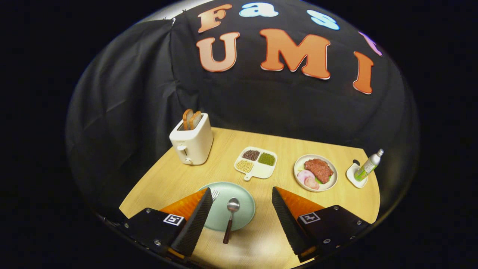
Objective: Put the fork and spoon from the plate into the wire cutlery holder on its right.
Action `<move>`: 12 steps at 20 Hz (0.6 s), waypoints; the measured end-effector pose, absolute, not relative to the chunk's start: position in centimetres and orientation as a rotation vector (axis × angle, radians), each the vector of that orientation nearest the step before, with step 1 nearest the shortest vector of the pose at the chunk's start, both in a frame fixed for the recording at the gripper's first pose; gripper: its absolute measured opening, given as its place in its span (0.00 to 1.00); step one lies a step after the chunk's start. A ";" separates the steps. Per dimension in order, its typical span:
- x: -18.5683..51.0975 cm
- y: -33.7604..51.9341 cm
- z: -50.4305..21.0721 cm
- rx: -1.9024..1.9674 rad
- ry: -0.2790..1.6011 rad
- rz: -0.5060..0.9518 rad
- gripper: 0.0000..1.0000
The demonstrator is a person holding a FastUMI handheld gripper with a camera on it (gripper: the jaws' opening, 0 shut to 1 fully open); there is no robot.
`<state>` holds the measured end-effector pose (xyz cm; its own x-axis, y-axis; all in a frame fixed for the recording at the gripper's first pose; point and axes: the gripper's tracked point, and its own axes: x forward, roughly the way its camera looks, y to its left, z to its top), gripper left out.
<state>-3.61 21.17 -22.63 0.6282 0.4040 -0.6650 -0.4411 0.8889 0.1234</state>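
Hovering wide open and empty, the gripper (pixel 242 203) has the wooden-handled metal spoon (pixel 230 218) between its fingers on the round pale-green plate (pixel 244 209), the fork (pixel 215 194) peeking beside one finger, so first pickup looks pending: descend and close on the spoon handle.

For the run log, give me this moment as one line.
claw: open, above plate | spoon: on plate, between fingers | fork: on plate, by one finger | cutlery: ungrasped
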 end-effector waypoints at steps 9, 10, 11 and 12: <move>-6.3 24.4 -33.1 -0.170 1.142 0.601 0.84; -6.5 24.6 -34.0 -0.187 1.179 0.608 0.84; -6.6 24.5 -34.9 -0.202 1.211 0.612 0.83; -6.7 24.6 -35.8 -0.217 1.241 0.616 0.81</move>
<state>-6.66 24.57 -35.77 0.1879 0.3193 -0.9289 -0.5468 0.8196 0.1711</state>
